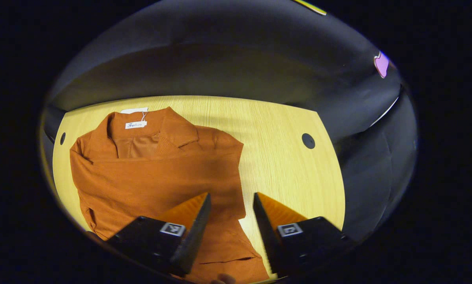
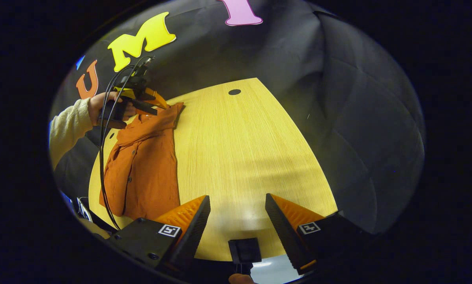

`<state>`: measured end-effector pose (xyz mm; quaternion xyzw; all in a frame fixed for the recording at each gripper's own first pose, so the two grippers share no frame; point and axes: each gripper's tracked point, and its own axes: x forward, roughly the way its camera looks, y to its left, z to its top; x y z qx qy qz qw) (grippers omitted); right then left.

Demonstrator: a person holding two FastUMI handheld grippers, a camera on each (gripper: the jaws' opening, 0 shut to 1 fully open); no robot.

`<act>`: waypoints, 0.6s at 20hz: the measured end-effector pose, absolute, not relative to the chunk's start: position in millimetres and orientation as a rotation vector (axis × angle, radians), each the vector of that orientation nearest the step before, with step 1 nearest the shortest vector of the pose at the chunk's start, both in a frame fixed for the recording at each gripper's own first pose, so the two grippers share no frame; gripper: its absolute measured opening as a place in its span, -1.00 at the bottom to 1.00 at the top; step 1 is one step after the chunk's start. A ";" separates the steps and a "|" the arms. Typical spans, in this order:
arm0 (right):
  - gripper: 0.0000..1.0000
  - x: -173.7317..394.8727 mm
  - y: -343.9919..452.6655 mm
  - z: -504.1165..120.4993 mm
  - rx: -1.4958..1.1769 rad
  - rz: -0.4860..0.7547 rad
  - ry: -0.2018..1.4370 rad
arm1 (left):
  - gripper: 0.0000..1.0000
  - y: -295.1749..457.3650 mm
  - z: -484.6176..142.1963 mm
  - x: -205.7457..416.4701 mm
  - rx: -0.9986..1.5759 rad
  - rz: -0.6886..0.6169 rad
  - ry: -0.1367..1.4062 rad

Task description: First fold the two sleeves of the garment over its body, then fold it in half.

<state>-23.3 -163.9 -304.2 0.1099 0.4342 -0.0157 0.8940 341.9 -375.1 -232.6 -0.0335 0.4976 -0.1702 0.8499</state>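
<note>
Beneath left claw [image 1: 232, 201], garment [image 1: 157, 173].

Bare tabletop [image 2: 240, 157] across the centre and right of the right gripper view, open for passing. At left of that view, the orange garment [image 2: 145, 165] on the wood, with the left hand-held gripper [image 2: 151, 103], a hand [image 2: 102, 106] and hanging cables [image 2: 103, 173] above its upper end. In the left gripper view, free wood right of the garment [image 1: 157, 173], between it and the edge. Black cloth wall [image 1: 228, 59] closing the far side.
</note>
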 end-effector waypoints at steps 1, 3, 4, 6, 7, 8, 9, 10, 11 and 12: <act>0.85 -23.3 -159.2 -303.9 0.230 -0.029 0.899 | 0.46 -368.8 -226.8 338.8 -0.067 -0.361 1.033; 0.85 -20.2 -145.8 -303.0 0.228 -0.017 0.896 | 0.88 -343.8 -220.0 333.6 -0.034 -0.344 0.990; 0.85 -18.6 -138.3 -302.6 0.224 -0.007 0.895 | 0.90 -330.8 -216.4 329.7 -0.027 -0.334 0.961; 0.85 -16.3 -119.9 -303.5 0.213 0.017 0.895 | 0.90 -306.1 -205.5 317.0 -0.036 -0.318 0.896; 0.85 -16.2 -110.5 -305.1 0.208 0.030 0.897 | 0.90 -295.0 -201.1 308.4 -0.043 -0.316 0.873; 0.85 -14.6 -100.7 -306.4 0.199 0.043 0.900 | 0.90 -282.1 -196.8 300.3 -0.046 -0.309 0.845; 0.85 -14.3 -90.6 -309.2 0.190 0.056 0.906 | 0.90 -259.2 -198.0 293.7 -0.045 -0.297 0.819; 0.85 -13.6 -80.6 -312.1 0.181 0.069 0.914 | 0.90 -241.4 -200.6 287.8 -0.044 -0.283 0.805; 0.85 -14.0 -70.3 -314.6 0.175 0.083 0.922 | 0.91 -222.2 -203.3 278.9 -0.043 -0.266 0.795; 0.85 -12.9 -59.4 -316.1 0.168 0.097 0.928 | 0.91 -202.3 -208.0 271.0 -0.042 -0.247 0.790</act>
